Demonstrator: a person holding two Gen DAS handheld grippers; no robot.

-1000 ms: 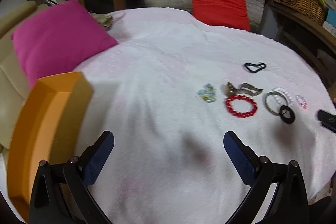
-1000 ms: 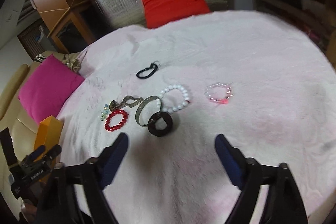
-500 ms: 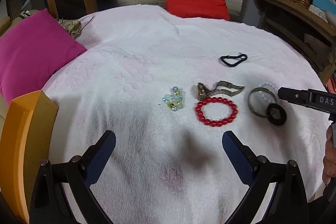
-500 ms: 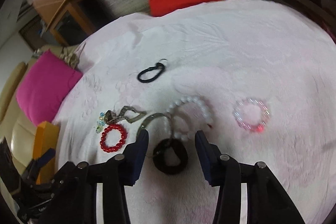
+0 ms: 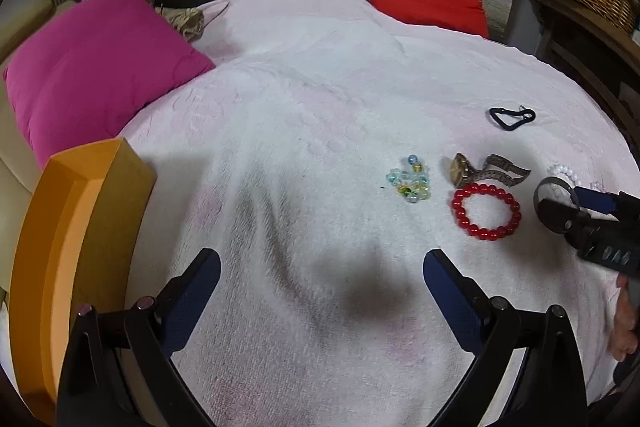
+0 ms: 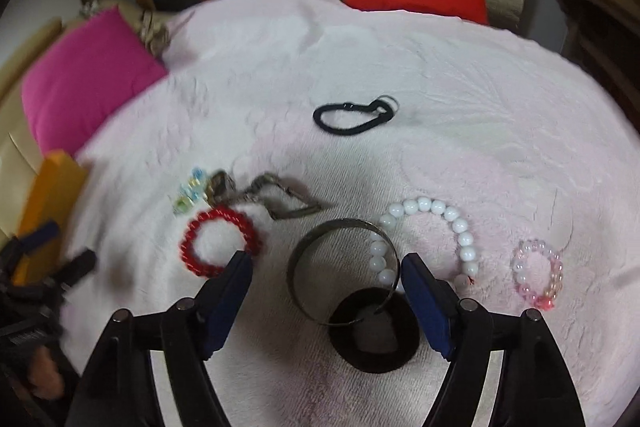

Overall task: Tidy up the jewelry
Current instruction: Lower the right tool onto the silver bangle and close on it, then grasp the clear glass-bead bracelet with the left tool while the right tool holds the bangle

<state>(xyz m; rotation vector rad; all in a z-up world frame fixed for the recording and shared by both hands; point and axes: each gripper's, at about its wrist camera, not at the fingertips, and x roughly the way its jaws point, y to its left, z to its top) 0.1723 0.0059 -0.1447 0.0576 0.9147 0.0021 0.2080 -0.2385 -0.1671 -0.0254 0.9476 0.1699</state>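
metal bangle (image 6: pixel 320 259) between opening right tool (image 6: pixel 326 273)

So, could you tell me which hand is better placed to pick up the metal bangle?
Right: the right gripper has the metal bangle between its opening jaws, while the left gripper hovers over bare cloth.

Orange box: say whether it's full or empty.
Cannot tell: the orange box shows only a bare inner wall; its bottom is out of sight.

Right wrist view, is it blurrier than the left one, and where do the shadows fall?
Right wrist view: yes, motion smear at the left edge on the orange box and red bead bracelet; the centre is sharper. Left wrist view: crisp, with a dark shadow on the white cover between the left gripper fingers; strong fisheye bending in both.
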